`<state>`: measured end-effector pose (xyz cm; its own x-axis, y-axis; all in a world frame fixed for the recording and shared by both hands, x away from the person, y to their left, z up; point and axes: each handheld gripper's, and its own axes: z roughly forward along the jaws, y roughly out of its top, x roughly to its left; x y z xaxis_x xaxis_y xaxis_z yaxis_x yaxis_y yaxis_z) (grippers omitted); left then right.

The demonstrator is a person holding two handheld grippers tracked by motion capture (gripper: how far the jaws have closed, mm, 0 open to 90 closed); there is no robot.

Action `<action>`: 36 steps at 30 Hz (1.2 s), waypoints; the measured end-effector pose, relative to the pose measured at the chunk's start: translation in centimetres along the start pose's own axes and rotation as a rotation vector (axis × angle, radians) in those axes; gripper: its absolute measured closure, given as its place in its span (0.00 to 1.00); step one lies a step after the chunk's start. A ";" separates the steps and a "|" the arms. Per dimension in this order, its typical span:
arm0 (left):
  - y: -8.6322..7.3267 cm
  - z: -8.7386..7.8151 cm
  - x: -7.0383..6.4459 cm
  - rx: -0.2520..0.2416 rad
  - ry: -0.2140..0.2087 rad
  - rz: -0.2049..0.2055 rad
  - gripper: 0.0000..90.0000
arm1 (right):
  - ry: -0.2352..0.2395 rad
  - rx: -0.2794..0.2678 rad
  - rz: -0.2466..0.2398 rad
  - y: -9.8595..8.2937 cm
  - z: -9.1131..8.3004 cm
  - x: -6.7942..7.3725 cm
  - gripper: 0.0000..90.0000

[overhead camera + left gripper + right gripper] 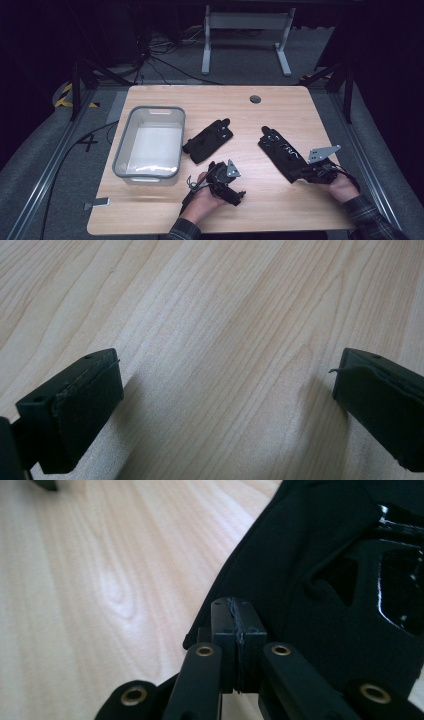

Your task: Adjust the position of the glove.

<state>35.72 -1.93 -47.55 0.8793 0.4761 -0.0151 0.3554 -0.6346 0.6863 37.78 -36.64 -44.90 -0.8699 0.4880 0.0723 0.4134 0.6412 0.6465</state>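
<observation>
While the grey bin (148, 142) sits empty at the left of the high view, probably waiting for the gloves, one black glove (209, 140) lies loose at centre, just above the left gripper (235, 195); its jaws are spread wide over bare table (210, 315), gripping nothing, likely ready to reach. Further right, the second glove (281, 153) lies slantwise, and the right gripper (306, 173) at its lower end has jaws pressed together beside the cuff (300, 570); whether cloth is pinched, I cannot tell
</observation>
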 end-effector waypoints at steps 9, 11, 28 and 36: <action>0.0 0.0 0.0 0.001 0.000 0.000 0.00 | 0.060 0.007 -0.040 -0.2 0.1 1.8 1.00; 0.0 0.0 0.0 0.000 0.000 0.000 0.00 | 0.075 0.007 -0.048 -0.2 0.2 2.1 1.00; 0.0 0.0 0.0 0.001 0.000 -0.001 0.00 | 0.149 0.017 -0.138 0.2 0.9 5.4 1.00; 0.0 0.0 0.0 0.000 0.000 -0.001 0.00 | 0.184 0.015 -0.169 0.5 1.5 6.6 1.00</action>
<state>35.71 -1.93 -47.54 0.8790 0.4766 -0.0157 0.3562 -0.6344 0.6860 32.62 -32.26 -45.23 -0.9607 0.2579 0.1021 0.2608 0.7139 0.6498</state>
